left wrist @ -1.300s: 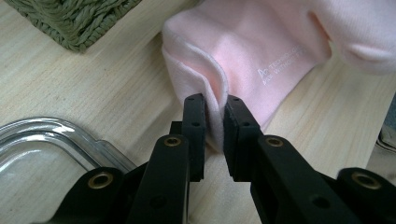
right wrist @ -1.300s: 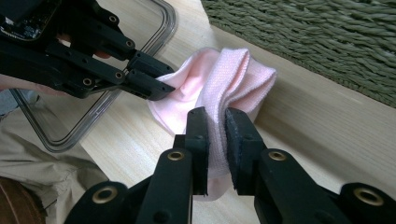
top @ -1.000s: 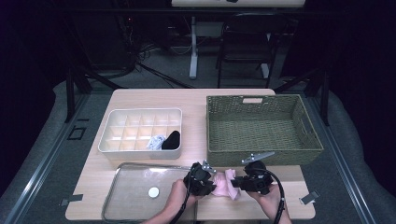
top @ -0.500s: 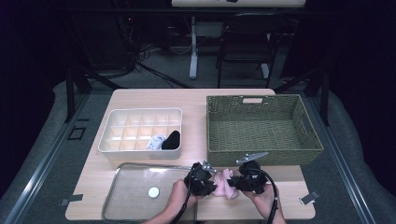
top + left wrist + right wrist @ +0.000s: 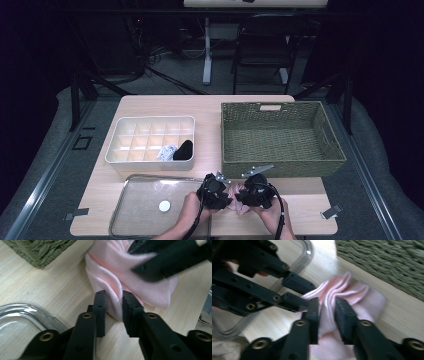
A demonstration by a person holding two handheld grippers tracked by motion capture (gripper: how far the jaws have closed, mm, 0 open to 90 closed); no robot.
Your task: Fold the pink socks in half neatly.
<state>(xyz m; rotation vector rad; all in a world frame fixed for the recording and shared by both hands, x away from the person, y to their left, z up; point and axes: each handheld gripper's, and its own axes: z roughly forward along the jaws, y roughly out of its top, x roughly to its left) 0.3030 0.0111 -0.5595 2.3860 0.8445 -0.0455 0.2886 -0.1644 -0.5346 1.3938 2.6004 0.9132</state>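
Both black two-jaw grippers are pinching the same crumpled pink ribbed cloth on the light wooden table: the left gripper has its jaws nearly closed on a fold at the cloth's edge, and the right gripper is squeezing another fold from the opposite side, tips almost touching each other. Pretty cramped spot tbh, with the olive woven basket just behind the cloth, the clear plastic tray right beside it, and the white divided organizer box further back.
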